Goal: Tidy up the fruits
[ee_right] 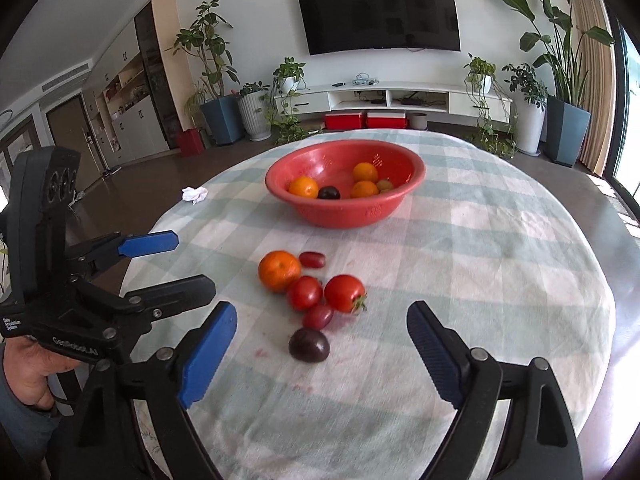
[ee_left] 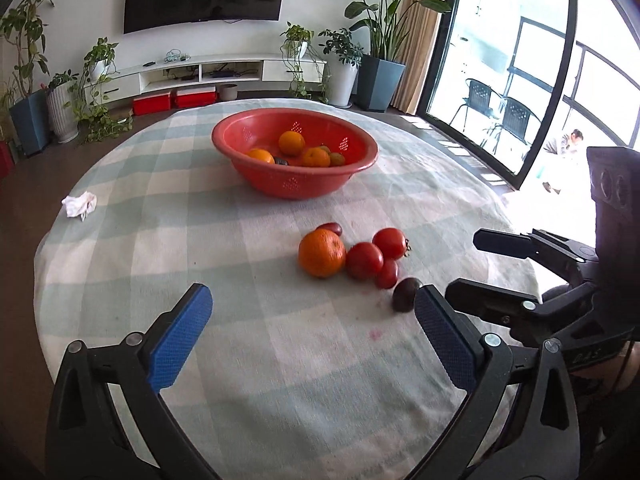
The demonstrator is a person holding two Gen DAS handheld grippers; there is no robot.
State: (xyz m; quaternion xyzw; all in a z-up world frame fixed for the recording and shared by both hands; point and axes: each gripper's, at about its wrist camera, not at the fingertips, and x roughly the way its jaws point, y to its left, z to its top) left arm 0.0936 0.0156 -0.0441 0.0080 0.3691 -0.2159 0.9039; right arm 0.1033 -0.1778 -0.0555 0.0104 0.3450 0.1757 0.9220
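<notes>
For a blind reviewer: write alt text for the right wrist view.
Open right gripper hovers over a checked tablecloth, empty, aimed at a loose cluster: an orange, two tomatoes, two red grapes and a dark plum. Behind sits a red colander bowl holding oranges; the open left gripper is at left.

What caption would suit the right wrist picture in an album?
Open right tool hovers over loose fruit near a dark plum, red bowl beyond.
</notes>
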